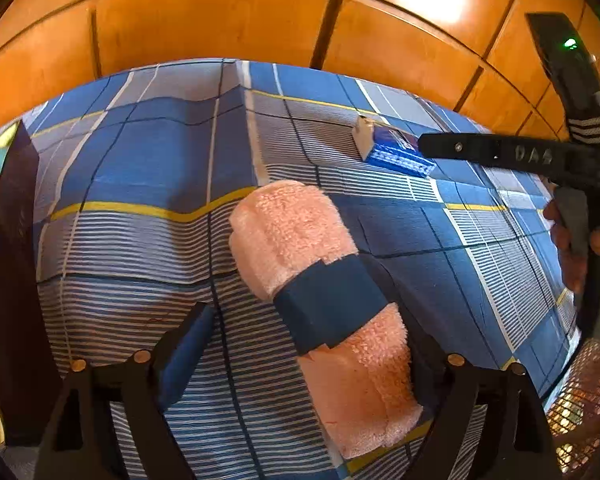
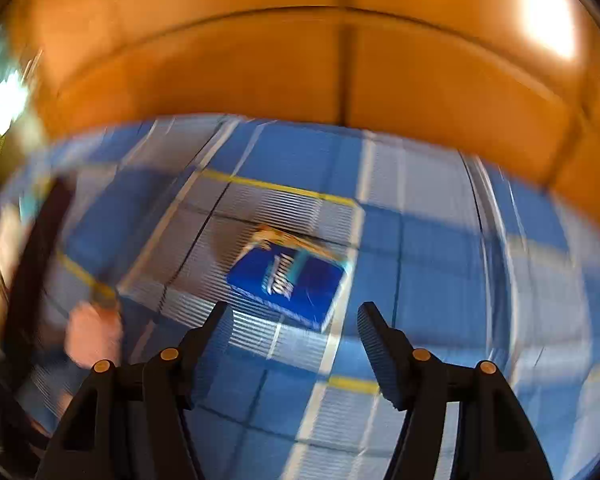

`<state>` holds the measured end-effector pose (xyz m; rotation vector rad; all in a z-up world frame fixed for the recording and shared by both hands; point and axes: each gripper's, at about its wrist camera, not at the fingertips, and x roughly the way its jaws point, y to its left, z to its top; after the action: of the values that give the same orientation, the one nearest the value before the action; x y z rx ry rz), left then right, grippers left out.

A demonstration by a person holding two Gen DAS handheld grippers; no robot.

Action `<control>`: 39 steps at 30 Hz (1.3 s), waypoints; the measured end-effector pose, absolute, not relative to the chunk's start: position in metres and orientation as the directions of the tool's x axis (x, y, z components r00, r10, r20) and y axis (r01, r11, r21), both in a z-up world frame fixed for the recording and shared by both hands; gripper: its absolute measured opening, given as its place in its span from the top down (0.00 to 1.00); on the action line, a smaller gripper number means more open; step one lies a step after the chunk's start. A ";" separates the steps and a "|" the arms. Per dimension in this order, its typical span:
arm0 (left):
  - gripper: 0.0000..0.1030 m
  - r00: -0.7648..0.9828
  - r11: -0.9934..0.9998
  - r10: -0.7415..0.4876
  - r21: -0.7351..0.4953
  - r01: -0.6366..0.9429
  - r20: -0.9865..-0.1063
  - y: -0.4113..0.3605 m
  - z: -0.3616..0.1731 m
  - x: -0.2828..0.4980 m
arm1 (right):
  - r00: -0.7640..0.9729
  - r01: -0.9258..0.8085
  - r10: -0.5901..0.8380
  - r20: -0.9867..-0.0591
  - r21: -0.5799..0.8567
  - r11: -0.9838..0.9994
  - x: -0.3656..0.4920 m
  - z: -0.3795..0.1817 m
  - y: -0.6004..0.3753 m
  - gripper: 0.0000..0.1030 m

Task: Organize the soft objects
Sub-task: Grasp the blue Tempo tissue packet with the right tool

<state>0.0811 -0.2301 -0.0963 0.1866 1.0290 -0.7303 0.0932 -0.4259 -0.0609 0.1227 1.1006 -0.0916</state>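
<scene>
On a blue plaid bedsheet [image 1: 148,168], a rolled pink towel [image 1: 300,240] with a dark band lies between the spread jaws of the left gripper [image 1: 308,340]; squeezing at the band should hold best. The right gripper [image 2: 294,320], jaws spread and empty, nears a blue packet [image 2: 288,284].

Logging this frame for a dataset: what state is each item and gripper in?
pink rolled towel: rolled, banded, lying on the bedspread, between the fingers.
blue packet: flat on the bedspread, untouched.
left gripper: open around the towel.
right gripper: open, empty, facing the packet.
</scene>
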 end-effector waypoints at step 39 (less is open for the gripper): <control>0.11 0.298 0.788 -0.491 -0.272 0.552 -0.819 -0.199 -0.081 0.078 | 0.404 0.096 0.142 -0.904 0.197 0.976 0.075 -0.092 -0.415 0.24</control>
<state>0.0784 -0.1991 -0.0808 0.0658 1.0620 -0.6932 0.0750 -0.4153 -0.0920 0.2316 1.1578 0.0297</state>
